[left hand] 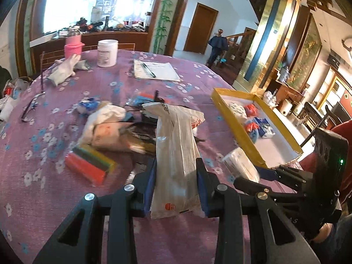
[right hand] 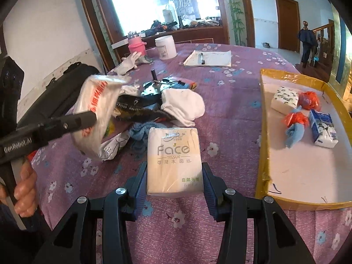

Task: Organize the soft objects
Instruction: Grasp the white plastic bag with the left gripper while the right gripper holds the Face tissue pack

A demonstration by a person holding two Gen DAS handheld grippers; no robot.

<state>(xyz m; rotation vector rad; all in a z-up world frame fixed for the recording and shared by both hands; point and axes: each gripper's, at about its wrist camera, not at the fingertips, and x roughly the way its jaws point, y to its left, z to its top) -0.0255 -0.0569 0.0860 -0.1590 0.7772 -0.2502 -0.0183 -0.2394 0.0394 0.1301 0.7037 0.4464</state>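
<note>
Left gripper [left hand: 177, 189] is clamped on a long crinkly white plastic pack [left hand: 176, 154], pads pressing both sides, pack lifted clear of the purple flowered tablecloth [left hand: 154, 81] and sticking out past the fingertips toward the far clutter. Right gripper [right hand: 175, 184] is closed on a beige Face tissue pack [right hand: 173, 151], jaws tight on its near corners, pack raised over the cloth. From the right wrist view the left gripper comes in from the left edge, a hand [right hand: 24, 182] on its handle, its pack blurred, so I can't tell how high it sits over the pile. Middle of the table holds the loose heap: white sock [right hand: 184, 105], dark printed bag [right hand: 136, 105], blue cloth [right hand: 140, 134], and at the near left a multicolour striped pack [left hand: 88, 165]. Yellow-rimmed tray [right hand: 264, 132] sits right, its left rim running near to far, white floor mostly bare at the near end; far end holds two small tissue packs [right hand: 283, 101] and two orange-wrapped bundles [right hand: 308, 100]. Bare cloth lies between the right gripper and the tray's left rim. Far side: pink jar [left hand: 73, 44], white tub [left hand: 107, 52], white glove [left hand: 63, 68], notepad with pen [left hand: 156, 70], well apart from the heap. Eyeglasses [left hand: 33, 105] lie near the left table edge.
</note>
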